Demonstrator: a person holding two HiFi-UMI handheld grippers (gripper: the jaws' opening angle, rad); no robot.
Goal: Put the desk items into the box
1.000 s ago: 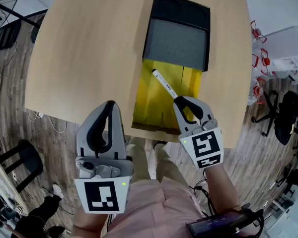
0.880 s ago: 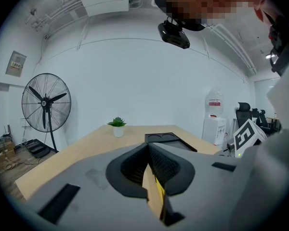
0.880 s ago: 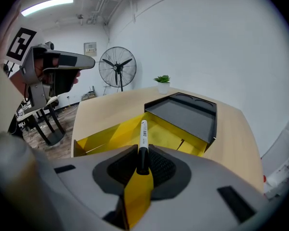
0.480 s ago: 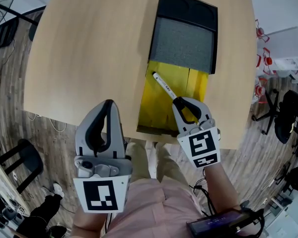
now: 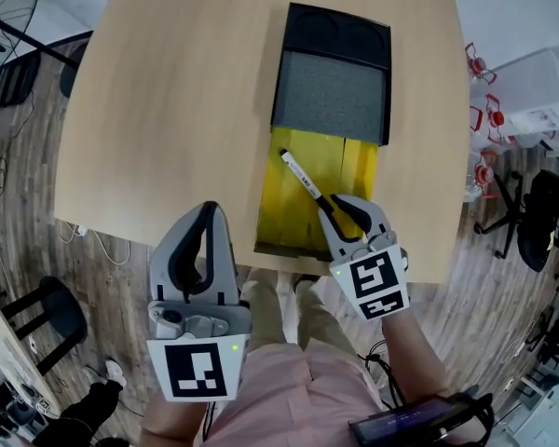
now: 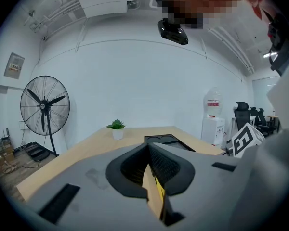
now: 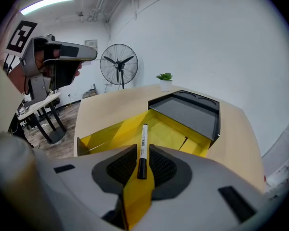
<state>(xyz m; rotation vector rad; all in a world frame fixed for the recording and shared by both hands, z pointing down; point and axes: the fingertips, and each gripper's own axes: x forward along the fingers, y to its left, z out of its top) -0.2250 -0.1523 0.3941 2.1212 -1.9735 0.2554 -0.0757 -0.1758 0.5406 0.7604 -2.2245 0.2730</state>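
Note:
My right gripper (image 5: pixel 330 204) is shut on the black-capped end of a white marker (image 5: pixel 302 176). The marker points away from me over the open yellow box (image 5: pixel 270 203) on the wooden table (image 5: pixel 168 110). In the right gripper view the marker (image 7: pixel 143 142) sticks out between the pads (image 7: pixel 119 167), above the yellow box (image 7: pixel 111 134). A black tray with a grey inset (image 5: pixel 331 91) overlaps the box's far end. My left gripper (image 5: pixel 208 212) is shut and holds nothing, off the table's near edge by my body; its jaws (image 6: pixel 148 150) meet at the tips.
A small potted plant (image 6: pixel 117 129) stands at the table's far edge. A standing fan (image 6: pixel 43 114) is on the floor to the left. Office chairs and white storage bins (image 5: pixel 540 101) stand to the right of the table.
My right gripper, still holding the marker, has drifted slightly towards the near end of the yellow box. The left gripper has stayed where it was.

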